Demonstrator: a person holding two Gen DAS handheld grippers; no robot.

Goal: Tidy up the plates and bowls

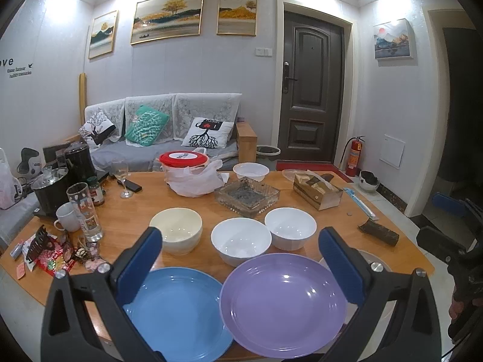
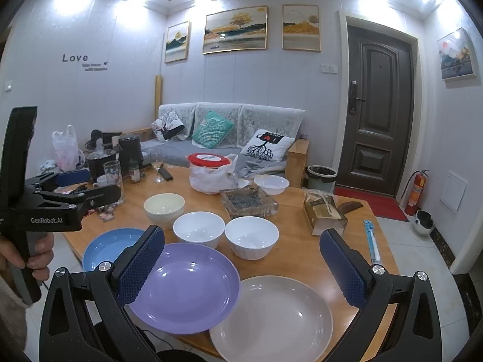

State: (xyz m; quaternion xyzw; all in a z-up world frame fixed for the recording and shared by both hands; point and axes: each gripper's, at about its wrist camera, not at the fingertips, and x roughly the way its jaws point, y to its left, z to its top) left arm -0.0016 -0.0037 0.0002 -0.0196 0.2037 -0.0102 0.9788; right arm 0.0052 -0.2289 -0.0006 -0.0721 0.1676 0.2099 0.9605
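Three plates lie in a row along the near edge of the wooden table (image 2: 302, 259): a blue plate (image 1: 178, 310) (image 2: 108, 247), a purple plate (image 1: 283, 304) (image 2: 187, 283) and a grey plate (image 2: 271, 316). Behind them stand a cream bowl (image 1: 176, 229) (image 2: 164, 208) and two white bowls (image 1: 241, 239) (image 1: 291, 226). A smaller white bowl (image 2: 271, 183) sits at the far edge. My left gripper (image 1: 241, 235) hovers open above the blue and purple plates. My right gripper (image 2: 243, 233) hovers open above the purple and grey plates. Neither holds anything.
A glass ashtray (image 1: 247, 194), a tissue box (image 1: 317, 191) and a red-lidded container in a plastic bag (image 1: 184, 163) stand behind the bowls. A tall glass (image 1: 84, 211), a mug (image 1: 68, 217), a wine glass (image 1: 122, 178) and small clutter fill the table's left side.
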